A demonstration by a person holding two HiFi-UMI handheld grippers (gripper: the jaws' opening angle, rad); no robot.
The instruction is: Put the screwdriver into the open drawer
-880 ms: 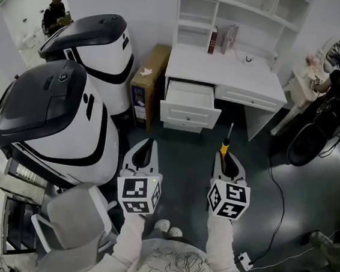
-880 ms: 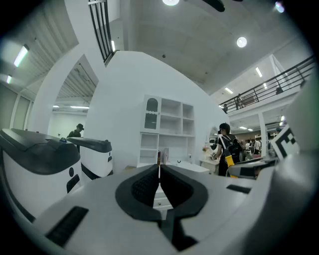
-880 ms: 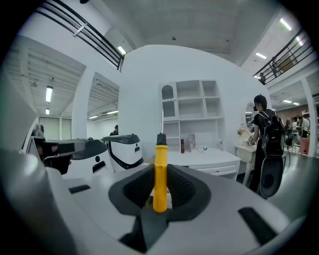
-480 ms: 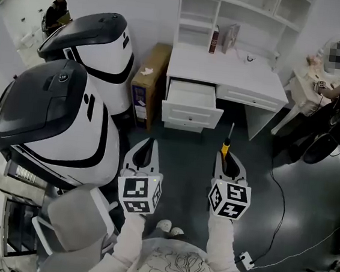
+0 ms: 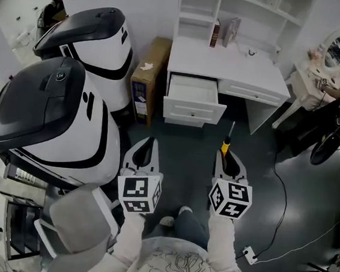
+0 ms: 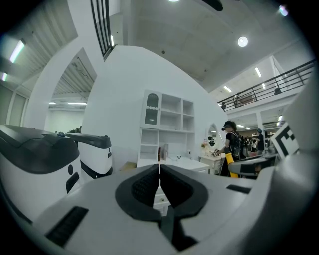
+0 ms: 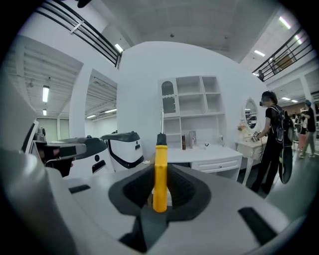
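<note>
1. Ahead, the open drawer (image 5: pixel 193 112) juts from the desk (image 5: pixel 225 66), with bare floor (image 5: pixel 187 146) before its front edge.
2. Right gripper (image 5: pixel 228 159) clamps the screwdriver (image 5: pixel 224 147), well short of it.
3. Left gripper (image 5: pixel 146 151) jaws closed together, empty.

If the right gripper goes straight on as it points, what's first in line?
Only dark floor ahead at first, then probably the closed-drawer front of the white desk, just right of the open white drawer. The yellow-handled screwdriver held in the right gripper would touch before the jaws. Depth is unclear.

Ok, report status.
Left gripper shut, empty. Right gripper shut on screwdriver, shaft pointing forward. Drawer open ahead, not reached. Nothing seen blocking.
</note>
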